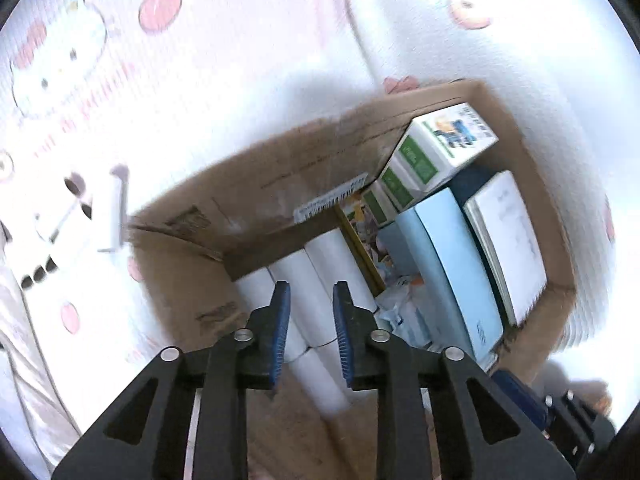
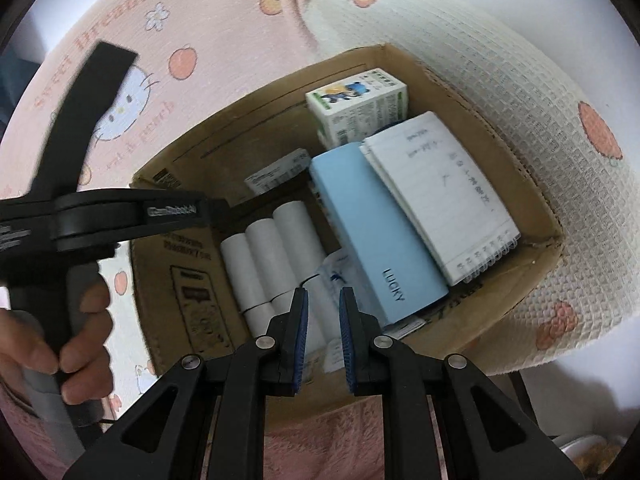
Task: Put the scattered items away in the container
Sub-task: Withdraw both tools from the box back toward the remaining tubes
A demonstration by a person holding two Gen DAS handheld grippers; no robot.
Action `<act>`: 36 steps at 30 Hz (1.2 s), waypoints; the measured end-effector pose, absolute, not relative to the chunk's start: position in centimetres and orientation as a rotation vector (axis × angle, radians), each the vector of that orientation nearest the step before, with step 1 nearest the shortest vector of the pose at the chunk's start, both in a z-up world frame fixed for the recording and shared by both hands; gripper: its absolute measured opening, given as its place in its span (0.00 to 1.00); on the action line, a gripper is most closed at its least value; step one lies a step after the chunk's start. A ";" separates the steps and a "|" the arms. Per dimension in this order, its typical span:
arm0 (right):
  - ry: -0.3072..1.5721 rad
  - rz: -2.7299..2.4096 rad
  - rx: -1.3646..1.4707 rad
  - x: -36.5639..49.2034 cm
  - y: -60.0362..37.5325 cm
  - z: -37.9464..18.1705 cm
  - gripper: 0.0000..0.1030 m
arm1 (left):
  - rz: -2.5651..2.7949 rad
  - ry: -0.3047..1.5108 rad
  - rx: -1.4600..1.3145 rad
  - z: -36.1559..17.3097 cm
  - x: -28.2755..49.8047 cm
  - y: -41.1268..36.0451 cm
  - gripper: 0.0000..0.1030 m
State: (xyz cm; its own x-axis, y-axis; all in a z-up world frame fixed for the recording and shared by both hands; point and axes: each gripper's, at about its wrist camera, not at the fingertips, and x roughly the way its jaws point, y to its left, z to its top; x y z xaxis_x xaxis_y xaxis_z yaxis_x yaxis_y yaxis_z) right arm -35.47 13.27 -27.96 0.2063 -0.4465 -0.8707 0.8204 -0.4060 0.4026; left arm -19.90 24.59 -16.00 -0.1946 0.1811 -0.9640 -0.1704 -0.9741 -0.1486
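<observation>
Hand (image 2: 60, 344) shows only from the right; both tools (image 1: 310, 336) (image 2: 323, 340) empty, left parted, right closed.

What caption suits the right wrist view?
Empty right gripper above a cardboard box holding white rolls, a blue LUCKY case and a spiral notebook.

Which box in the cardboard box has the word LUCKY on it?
The long light-blue box, lying between the white rolls and the lined notebook. The small white-and-green box behind it shows a cartoon picture instead.
</observation>
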 end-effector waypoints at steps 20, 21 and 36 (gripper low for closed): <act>0.469 -1.496 1.061 -27.4 16.9 -24.3 0.12 | 2.401 0.093 -1.346 -14.9 -11.1 13.2 0.53; 0.483 -1.485 1.041 -26.8 17.1 -24.1 0.12 | 2.409 0.085 -1.345 -15.1 -10.6 12.6 0.53; 0.494 -1.342 0.835 -19.1 16.1 -22.0 0.31 | 2.508 -0.046 -1.498 -19.7 -7.6 2.9 0.54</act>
State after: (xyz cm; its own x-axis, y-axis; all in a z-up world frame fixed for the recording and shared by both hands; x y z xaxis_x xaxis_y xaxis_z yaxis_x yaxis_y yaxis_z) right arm -19.05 16.09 -21.96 0.1910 -0.6440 -0.7408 0.9707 0.0117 0.2401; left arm -7.61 2.90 -19.69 -0.4567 0.2031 -0.8661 -0.1715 -0.9754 -0.1383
